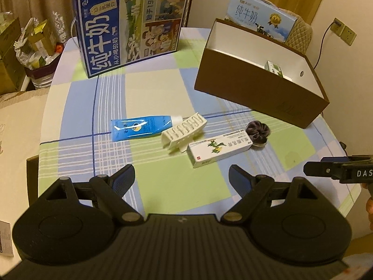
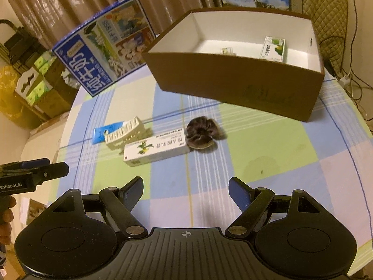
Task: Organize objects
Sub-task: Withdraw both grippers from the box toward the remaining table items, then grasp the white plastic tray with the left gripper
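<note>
A blue tube (image 1: 142,126), a white hair claw clip (image 1: 184,131), a long white medicine box (image 1: 220,148) and a dark scrunchie (image 1: 258,131) lie in a row mid-table. The same box (image 2: 156,149), scrunchie (image 2: 202,131), clip (image 2: 124,134) and tube (image 2: 105,133) show in the right wrist view. A brown open box (image 2: 233,79) behind them holds a green-white carton (image 2: 274,47). My left gripper (image 1: 181,178) is open, short of the row. My right gripper (image 2: 185,190) is open too, with nothing between its fingers.
A big blue milk carton (image 1: 130,25) stands at the table's back left, a pale blue one (image 1: 261,15) behind the brown box (image 1: 261,93). Bags and cartons (image 1: 35,44) crowd the floor to the left. Cables and a wall socket (image 1: 345,30) are on the right.
</note>
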The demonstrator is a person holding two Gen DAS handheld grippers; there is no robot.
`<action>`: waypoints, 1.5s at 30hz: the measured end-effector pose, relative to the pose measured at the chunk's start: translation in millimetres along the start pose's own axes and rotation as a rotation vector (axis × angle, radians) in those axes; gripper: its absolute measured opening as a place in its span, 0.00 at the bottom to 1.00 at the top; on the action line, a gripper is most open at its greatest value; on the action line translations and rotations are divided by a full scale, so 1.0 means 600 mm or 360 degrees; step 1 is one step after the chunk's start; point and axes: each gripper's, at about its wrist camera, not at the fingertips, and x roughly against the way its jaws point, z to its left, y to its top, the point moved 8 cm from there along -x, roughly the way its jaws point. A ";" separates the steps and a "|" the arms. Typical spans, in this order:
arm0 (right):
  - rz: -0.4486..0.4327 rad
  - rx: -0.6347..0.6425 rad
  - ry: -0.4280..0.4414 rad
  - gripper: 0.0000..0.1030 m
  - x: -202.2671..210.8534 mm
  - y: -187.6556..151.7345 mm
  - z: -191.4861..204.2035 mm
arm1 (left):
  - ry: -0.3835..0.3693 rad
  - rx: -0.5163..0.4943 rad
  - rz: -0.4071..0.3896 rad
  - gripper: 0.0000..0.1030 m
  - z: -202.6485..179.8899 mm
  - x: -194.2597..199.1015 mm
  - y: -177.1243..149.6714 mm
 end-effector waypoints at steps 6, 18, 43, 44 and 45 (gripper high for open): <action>0.0020 0.0016 -0.0011 0.75 -0.010 -0.007 0.004 | 0.0009 -0.0021 0.0009 0.82 0.004 -0.012 -0.006; 0.0052 0.0012 -0.0016 0.75 -0.035 -0.006 0.001 | -0.0008 -0.0060 0.0026 0.80 0.007 -0.040 -0.001; 0.0101 -0.0108 -0.0124 0.75 -0.086 0.029 -0.058 | -0.0083 -0.0470 0.0158 0.57 -0.023 -0.227 0.082; 0.0103 -0.0110 -0.0126 0.75 -0.087 0.029 -0.059 | -0.0092 -0.0489 0.0169 0.55 -0.026 -0.236 0.083; 0.0107 -0.0114 -0.0129 0.75 -0.088 0.029 -0.061 | -0.0097 -0.0504 0.0183 0.50 -0.028 -0.243 0.082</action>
